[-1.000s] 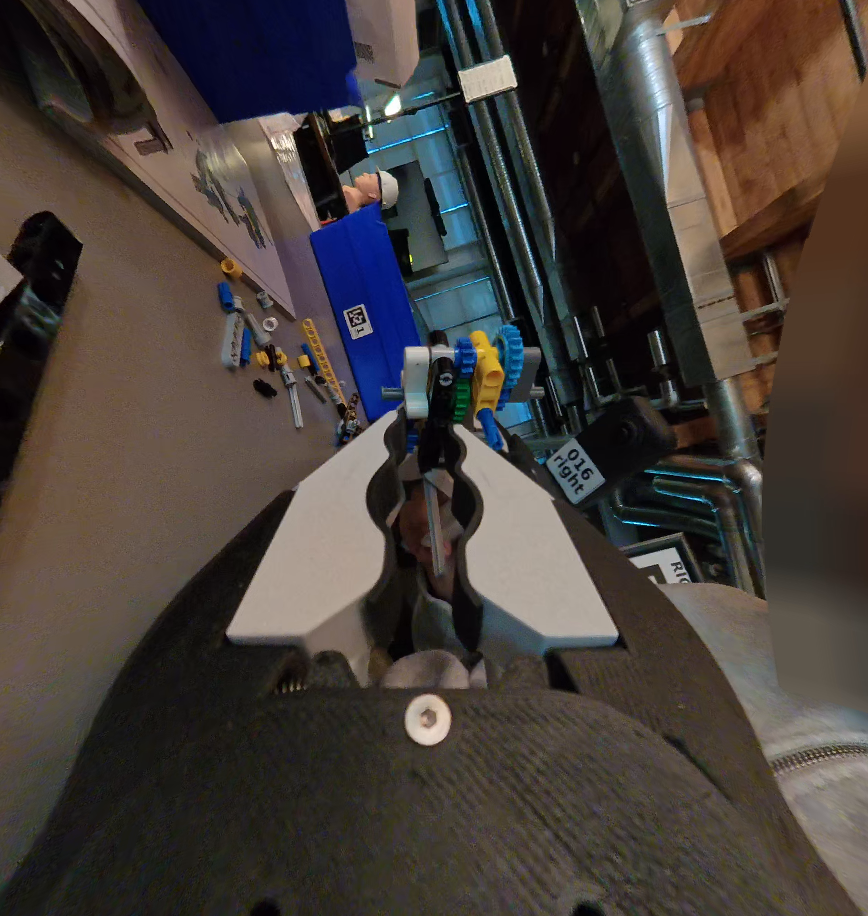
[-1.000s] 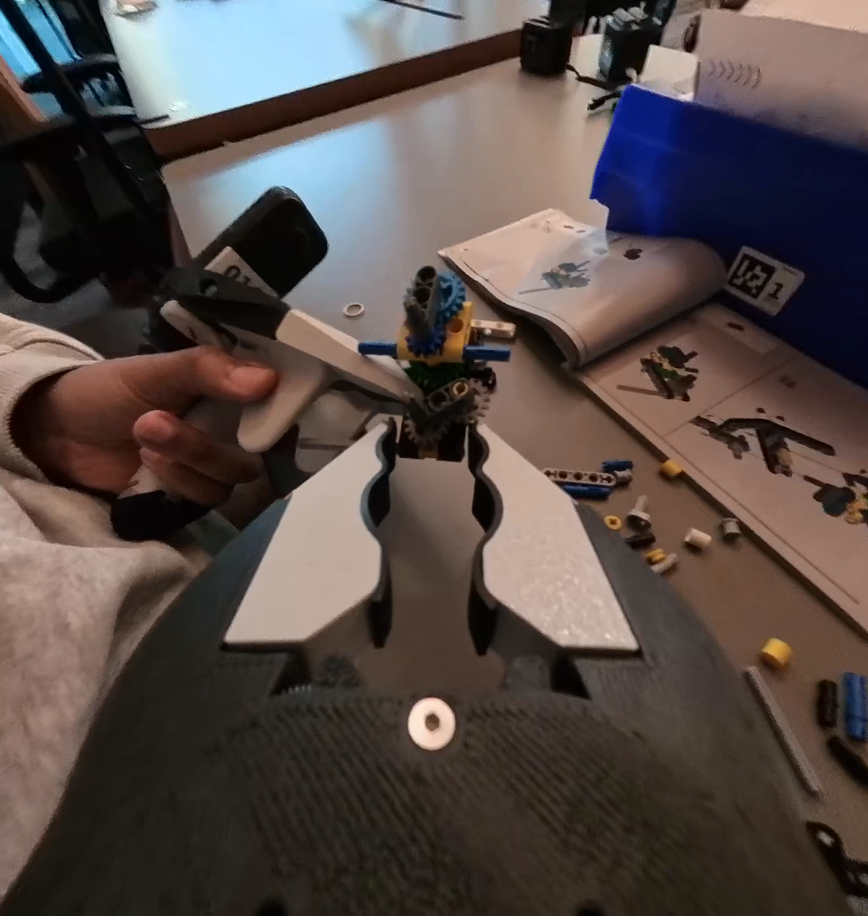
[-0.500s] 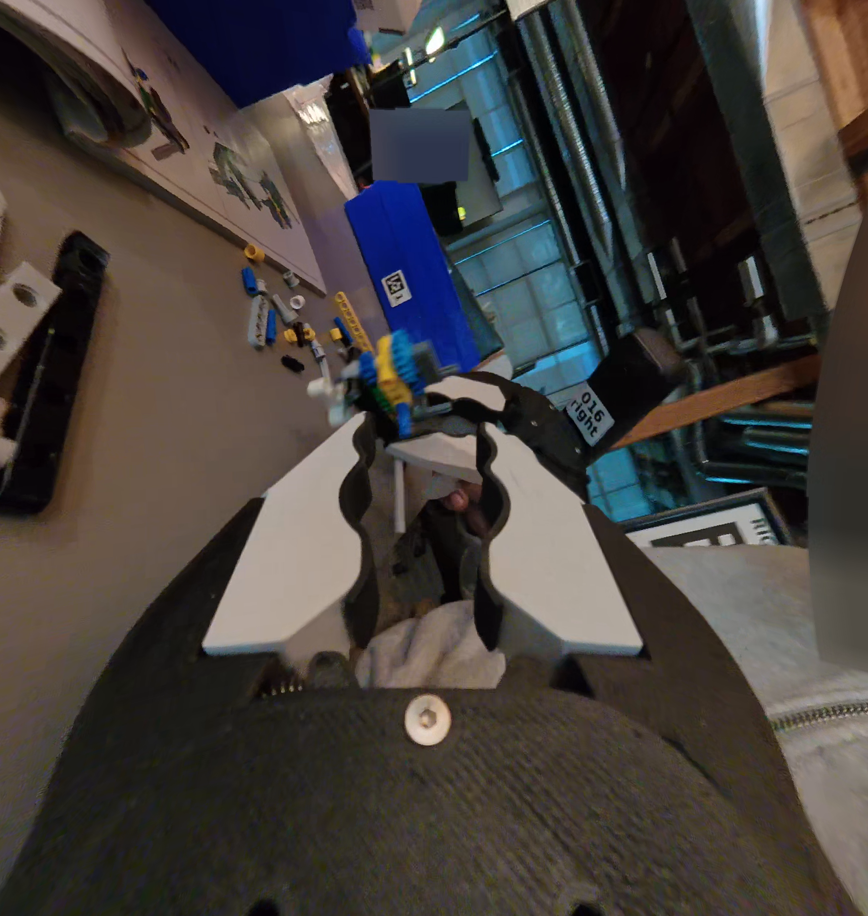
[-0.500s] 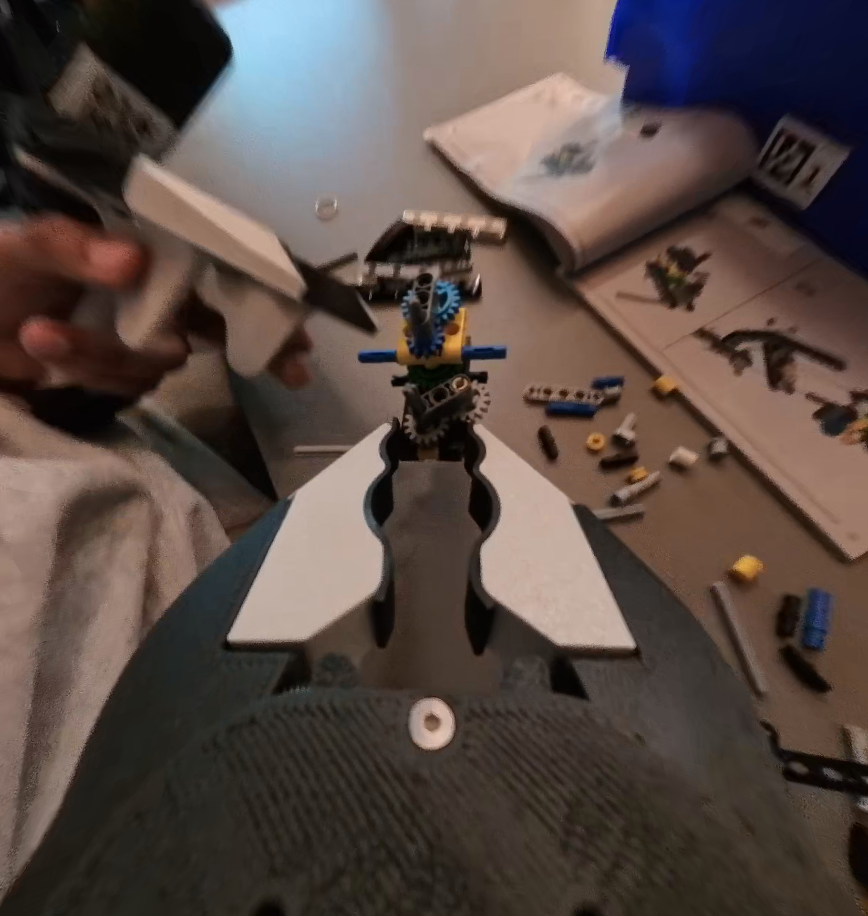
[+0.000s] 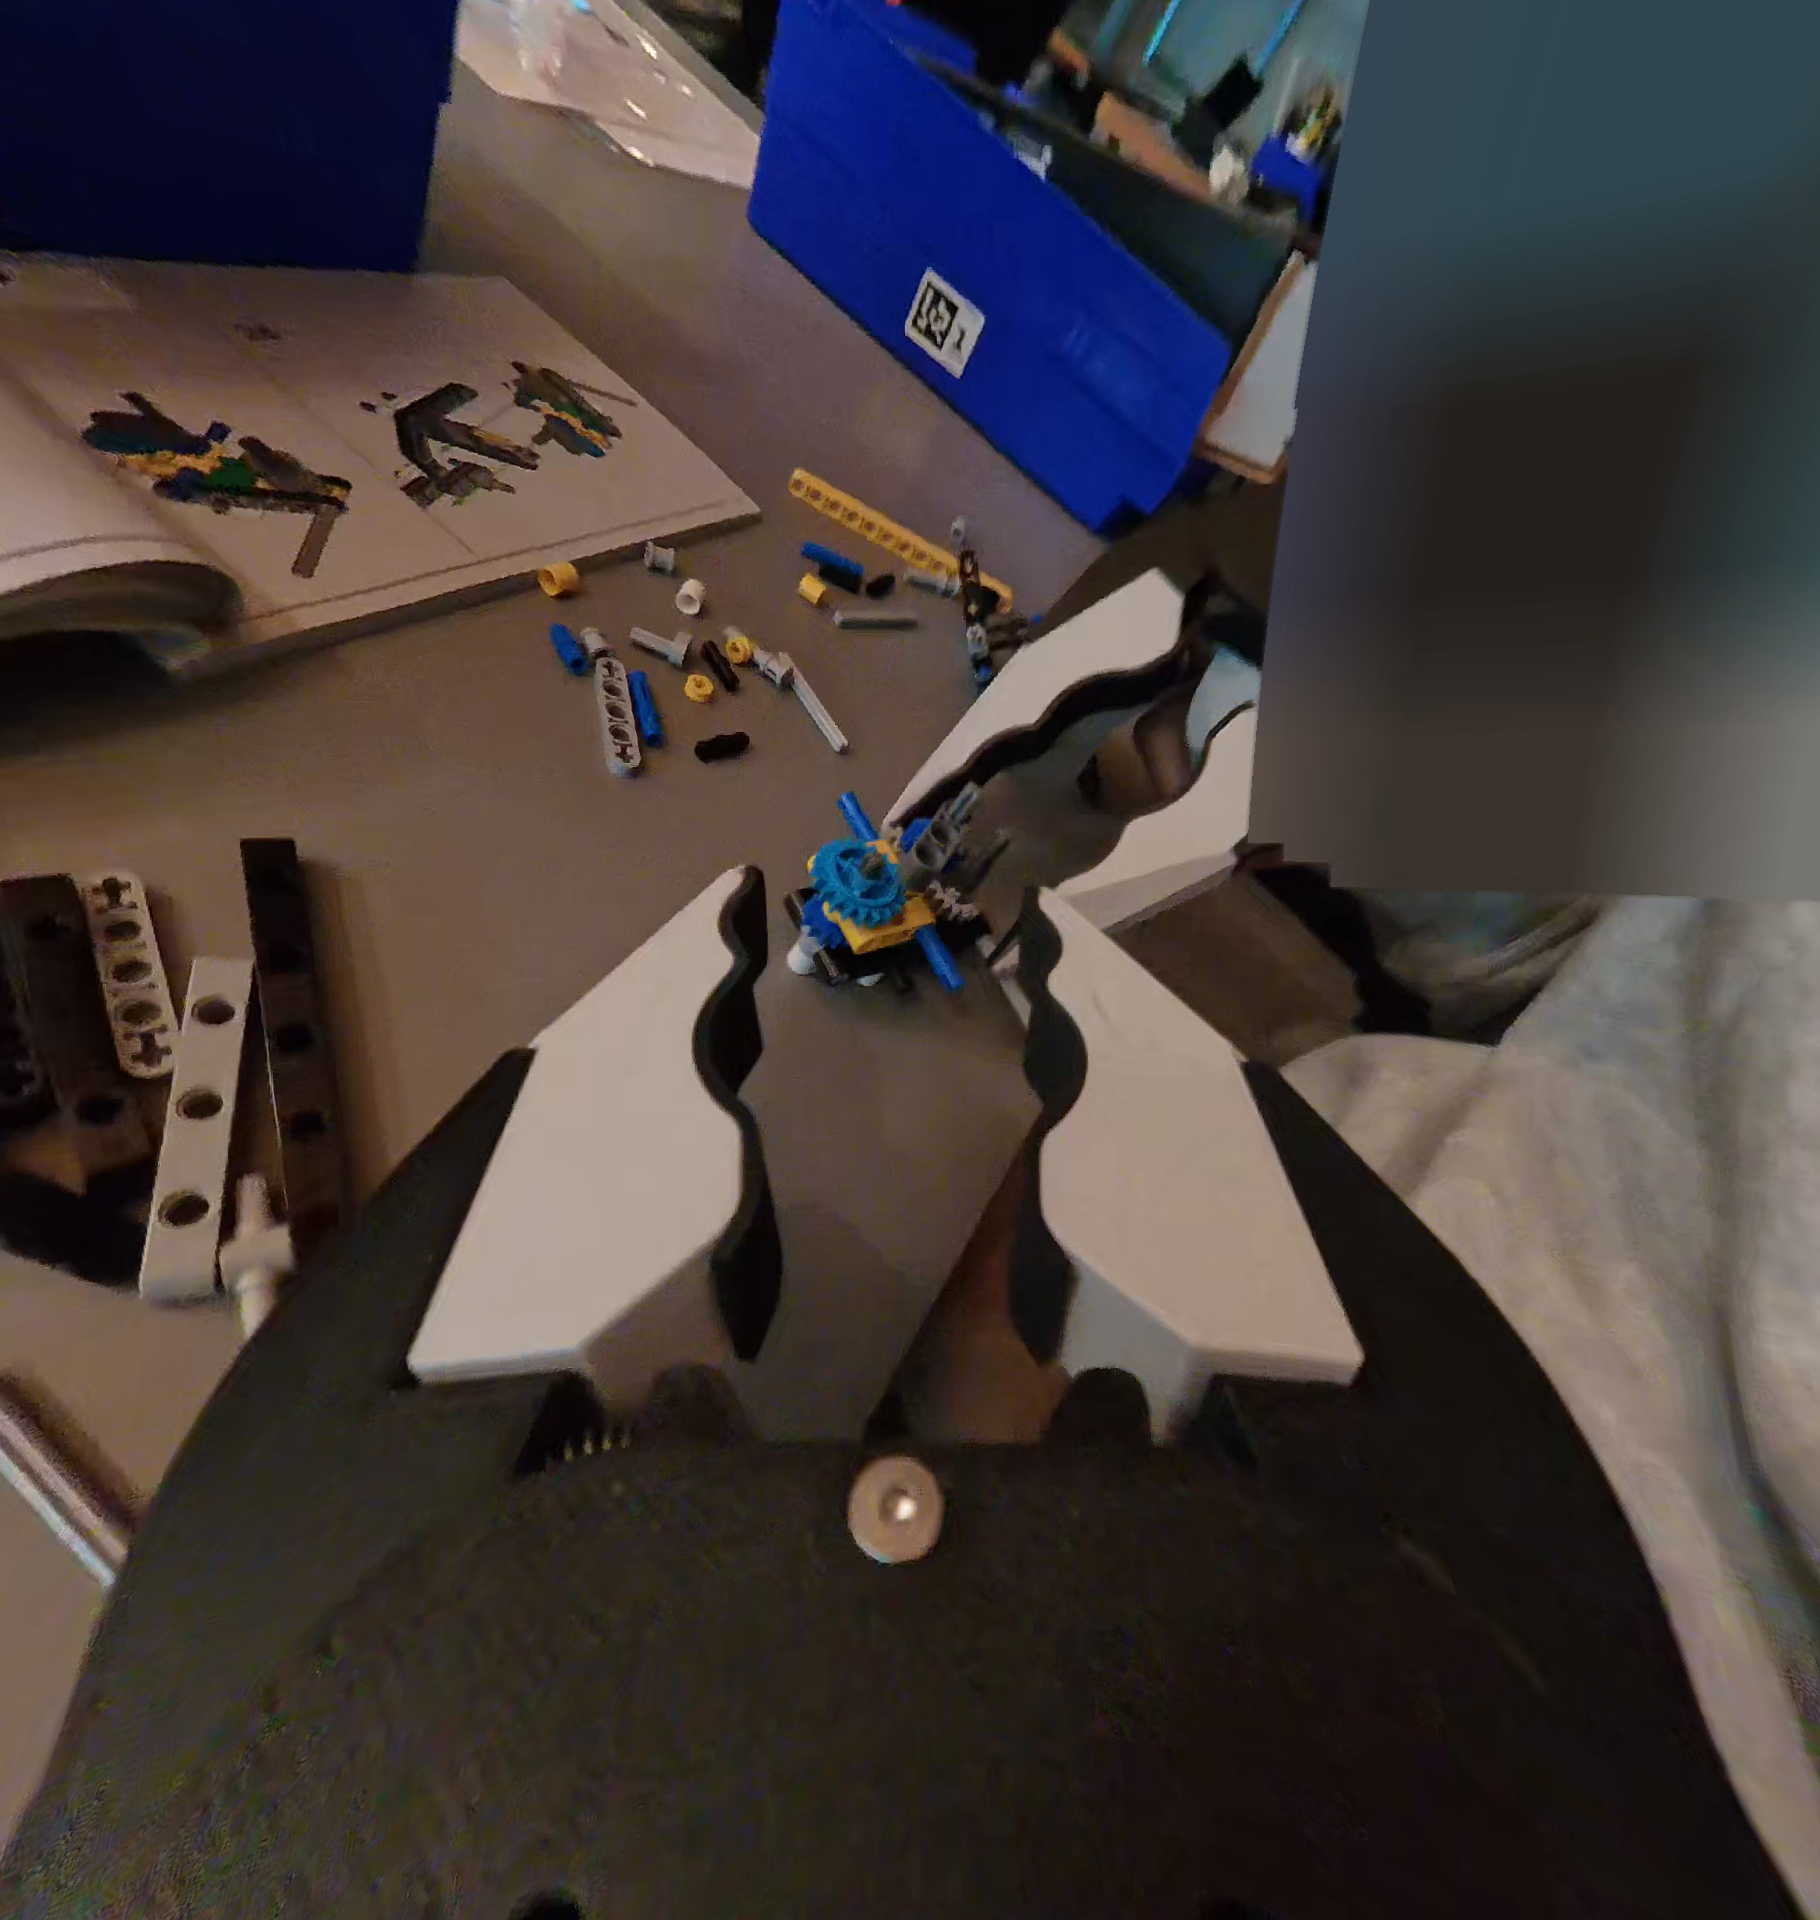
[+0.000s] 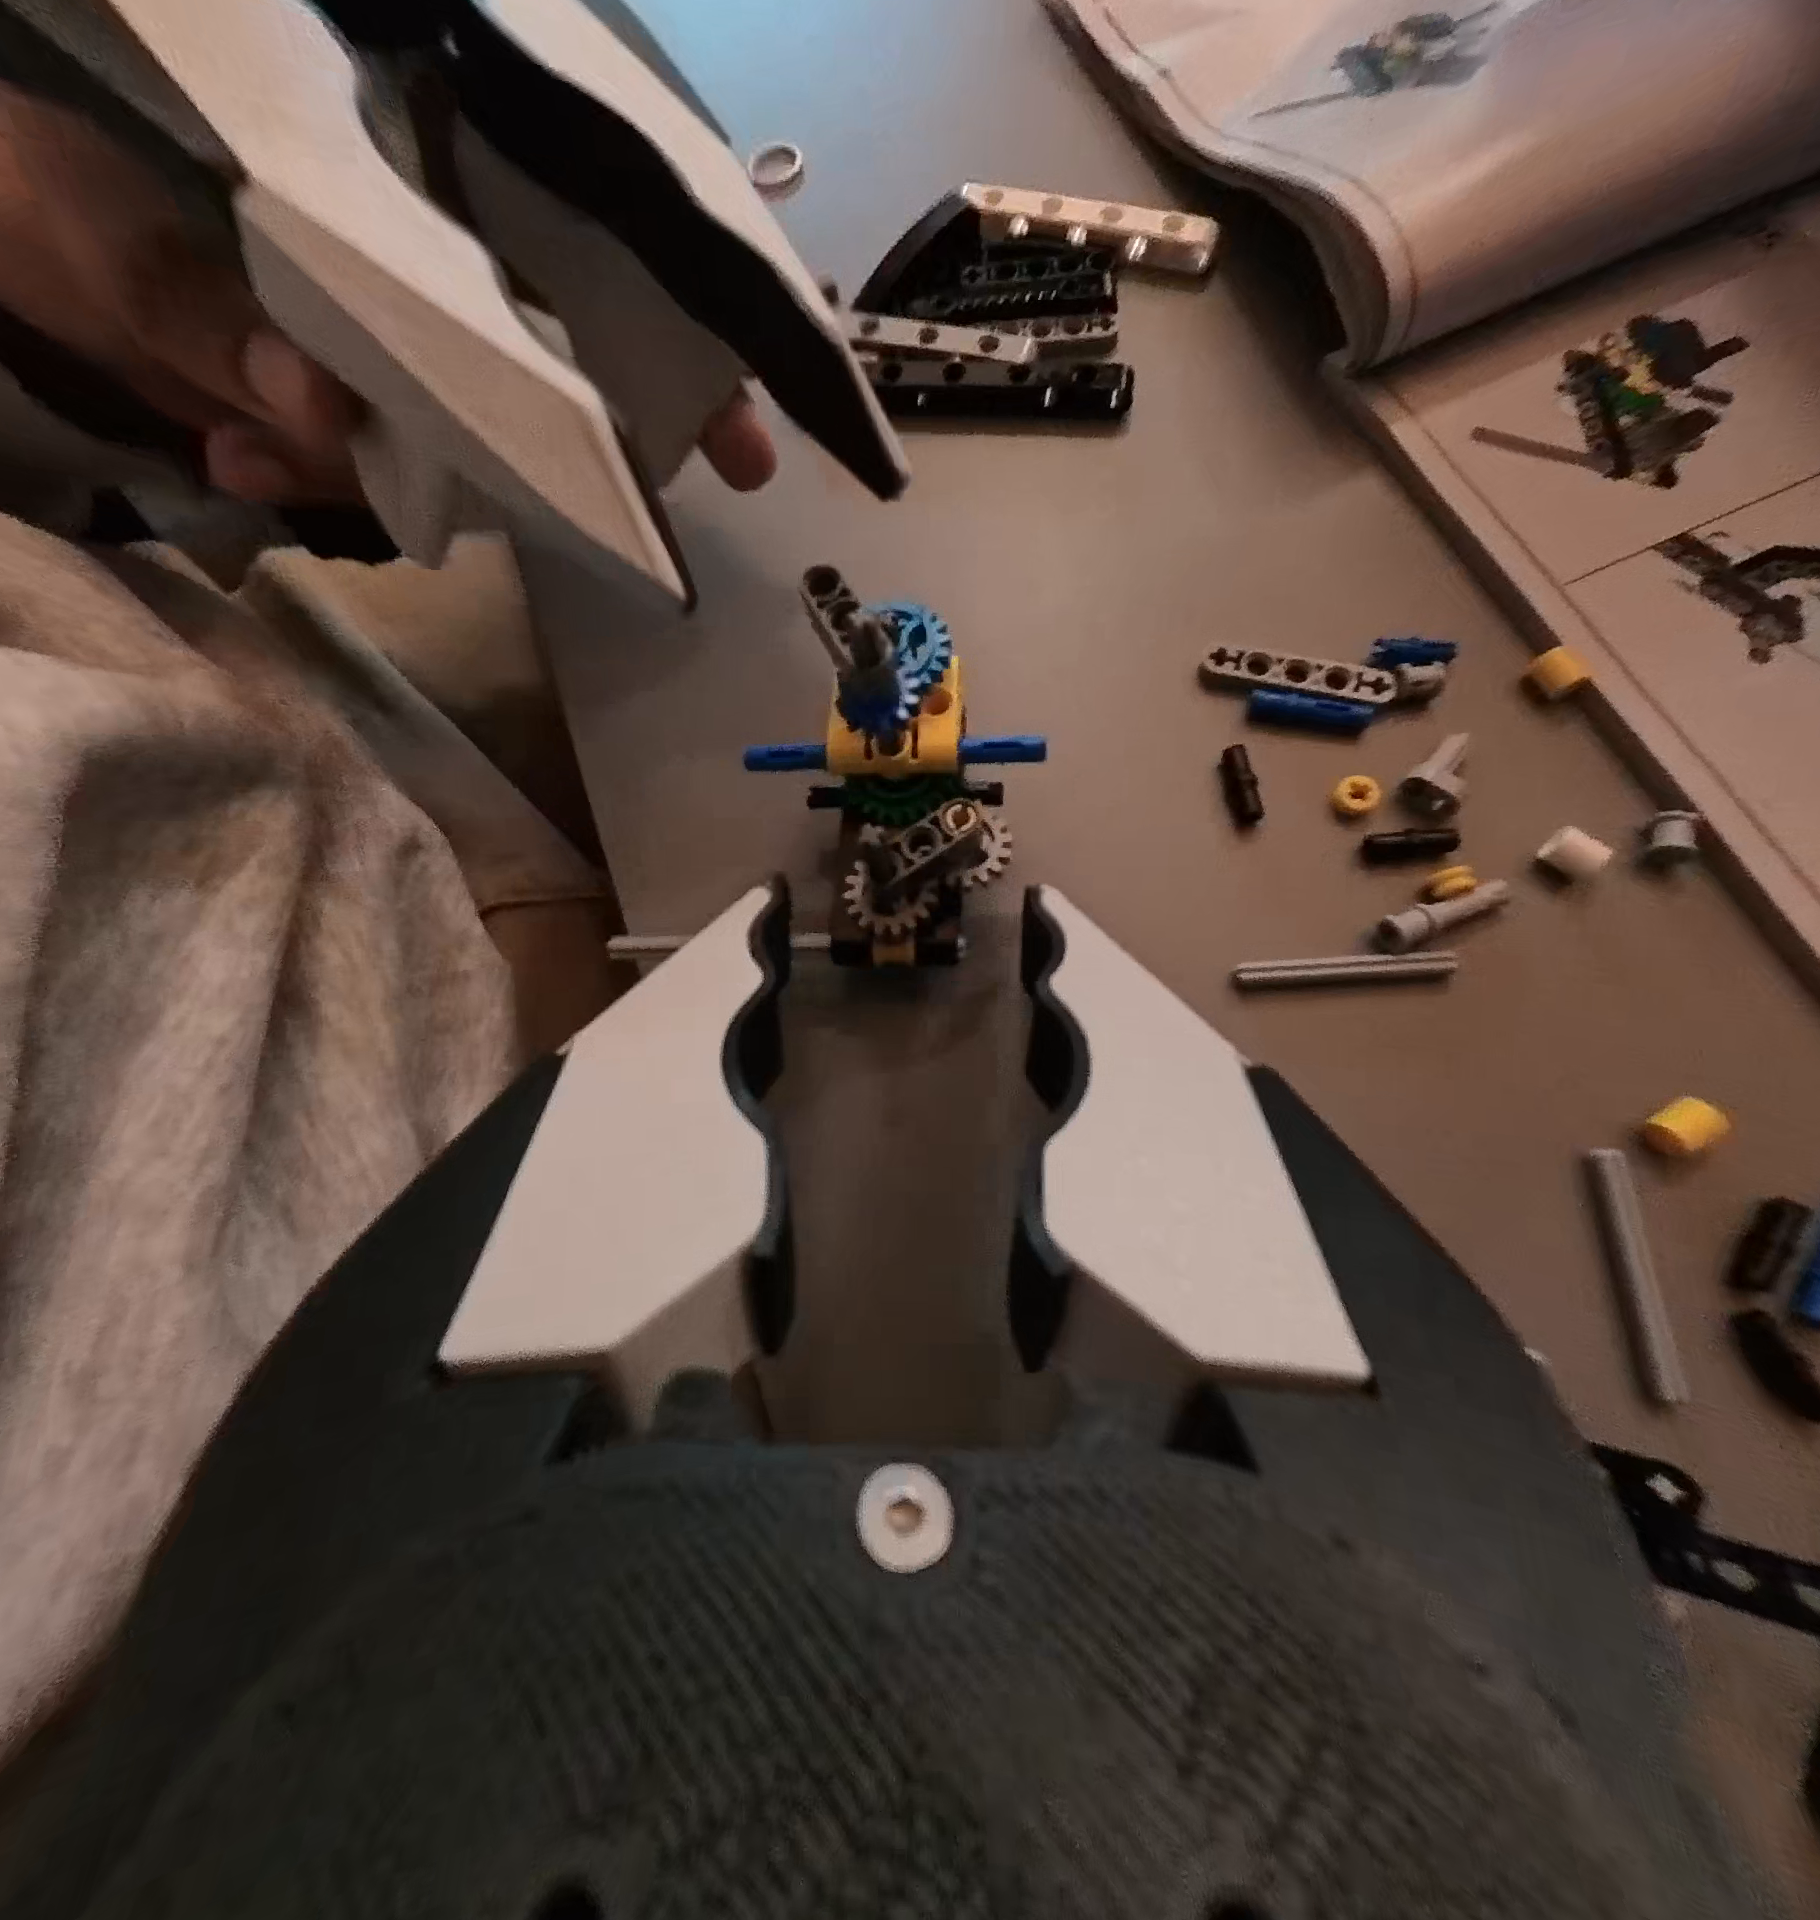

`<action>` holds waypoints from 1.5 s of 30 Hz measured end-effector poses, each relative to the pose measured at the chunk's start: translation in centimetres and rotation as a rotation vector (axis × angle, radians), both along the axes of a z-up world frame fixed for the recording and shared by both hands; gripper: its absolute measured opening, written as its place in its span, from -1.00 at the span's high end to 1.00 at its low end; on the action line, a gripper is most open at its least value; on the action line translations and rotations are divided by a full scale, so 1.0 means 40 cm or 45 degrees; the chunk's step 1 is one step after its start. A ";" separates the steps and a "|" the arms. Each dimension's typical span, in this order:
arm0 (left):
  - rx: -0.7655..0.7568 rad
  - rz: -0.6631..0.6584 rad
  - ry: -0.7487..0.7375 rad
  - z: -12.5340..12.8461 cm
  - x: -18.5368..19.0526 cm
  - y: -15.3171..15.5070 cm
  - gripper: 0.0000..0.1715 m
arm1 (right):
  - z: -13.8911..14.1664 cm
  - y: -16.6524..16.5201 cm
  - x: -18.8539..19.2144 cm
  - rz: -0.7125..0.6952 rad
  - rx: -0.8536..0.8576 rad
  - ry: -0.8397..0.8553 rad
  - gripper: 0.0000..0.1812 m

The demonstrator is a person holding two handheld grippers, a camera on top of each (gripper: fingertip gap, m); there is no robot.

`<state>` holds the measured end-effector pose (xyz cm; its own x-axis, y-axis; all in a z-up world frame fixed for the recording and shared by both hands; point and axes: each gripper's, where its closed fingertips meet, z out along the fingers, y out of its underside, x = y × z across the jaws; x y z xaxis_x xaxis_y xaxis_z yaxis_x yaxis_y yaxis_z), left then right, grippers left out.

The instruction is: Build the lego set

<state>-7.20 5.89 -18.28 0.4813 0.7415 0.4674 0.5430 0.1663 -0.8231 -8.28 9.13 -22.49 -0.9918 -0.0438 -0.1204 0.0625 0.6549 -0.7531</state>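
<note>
Fingers of the left gripper (image 5: 890,909) stand wide apart with nothing between them but grey table (image 5: 470,790). Just past their tips sits the gear model (image 5: 870,909), a small stack of blue gear, yellow block and blue axle. Whether it rests on the table or hangs in the right gripper (image 5: 937,831) is hard to tell from this side.

From the right wrist view, the right gripper (image 6: 901,914) also has its fingers spread. The model (image 6: 901,769) stands at their tips, its grey gear low and its blue gear on top. It looks untouched on either side, though the base is half hidden between the tips.

Far left on the table lies a pile of black and grey beams (image 5: 158,1039), cut off by the edge. Next comes the open booklet (image 5: 366,436), its near page curled and blurred. Loose pins and axles (image 5: 677,665) are scattered beside it, too small to sort. A blue bin (image 5: 989,312) stands beyond them. On the right, a pale sleeve (image 5: 1612,1247) fills the corner, and a blurred patch covers the upper right.
</note>
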 end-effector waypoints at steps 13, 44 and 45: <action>-0.238 -0.073 -0.013 -0.072 -0.012 0.032 0.54 | 0.010 -0.020 -0.005 -0.072 -0.095 0.022 0.67; -0.197 -0.023 0.043 -0.054 -0.014 0.032 0.49 | 0.009 0.061 -0.014 -0.122 -0.024 0.068 0.63; -0.205 -0.023 0.043 -0.056 -0.014 0.033 0.49 | 0.001 0.067 -0.014 -0.117 -0.001 0.083 0.64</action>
<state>-7.76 7.19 -20.52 0.5089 0.7965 0.3266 0.5163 0.0212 -0.8562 -8.85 11.82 -22.44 -0.9973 0.0480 -0.0552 0.0731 0.6482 -0.7580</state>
